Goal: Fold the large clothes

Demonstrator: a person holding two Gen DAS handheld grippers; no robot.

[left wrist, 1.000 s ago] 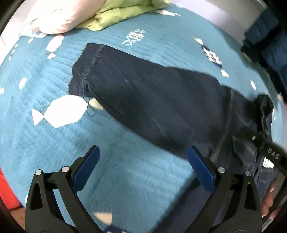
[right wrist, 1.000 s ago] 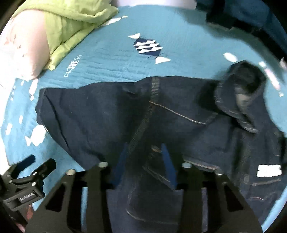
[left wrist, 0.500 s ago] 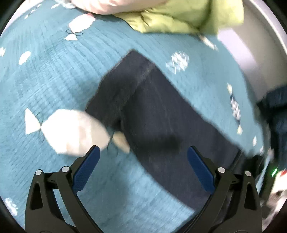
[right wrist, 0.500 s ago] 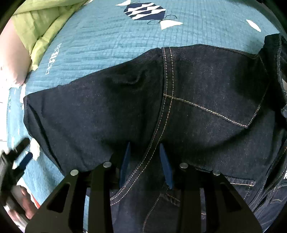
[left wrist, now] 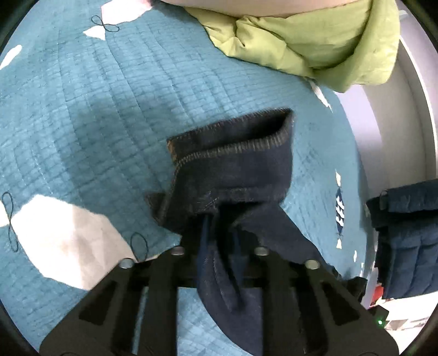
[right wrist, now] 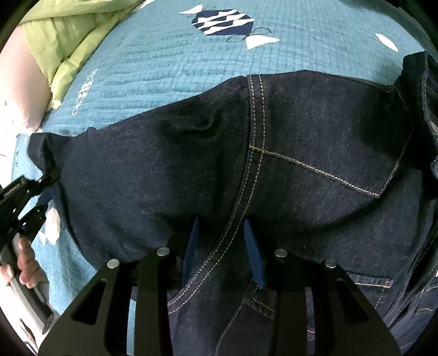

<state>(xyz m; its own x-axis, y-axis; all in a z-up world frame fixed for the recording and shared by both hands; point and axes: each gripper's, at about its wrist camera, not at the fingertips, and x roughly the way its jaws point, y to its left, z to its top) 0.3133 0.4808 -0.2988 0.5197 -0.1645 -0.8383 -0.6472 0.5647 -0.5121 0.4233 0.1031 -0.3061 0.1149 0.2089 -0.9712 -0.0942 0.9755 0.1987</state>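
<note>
One pair of dark denim jeans (right wrist: 314, 153) spread across a teal quilted bedspread (left wrist: 82, 115), seat and yoke seams facing up in the right wrist view, one leg end with its stitched hem (left wrist: 232, 142) lifted and bunched in the left wrist view.

Two grippers. Left gripper (left wrist: 220, 241): jaws just closed down from wide open, now nearly together and pinching the denim just behind the hem, fabric gathered between the blue pads and draping down over the black frame. Right gripper (right wrist: 221, 246): jaws partly open, held narrow on a raised ridge of denim along the double-stitched centre seam, both blue pads pressed against the fold.

Seen from the right wrist view at far left: the left gripper's black frame at the leg end, and one hand (right wrist: 26, 263) curled round its handle.

Around the jeans: one lime-green duvet (left wrist: 314, 41) heaped at the head of the bed, one pale pink pillow (right wrist: 19, 82) beside it. White fish shapes printed on the bedspread, several in view, plus one navy-and-white striped fish (right wrist: 221, 22) beyond the waistband. One stack of folded dark blue garments (left wrist: 408, 241) off the bed's right edge, well apart from the jeans. White wall or bed frame (left wrist: 397, 115) along that side.

Nothing lying on top of the jeans; only the grippers' own frames covering the lower part of each view.
</note>
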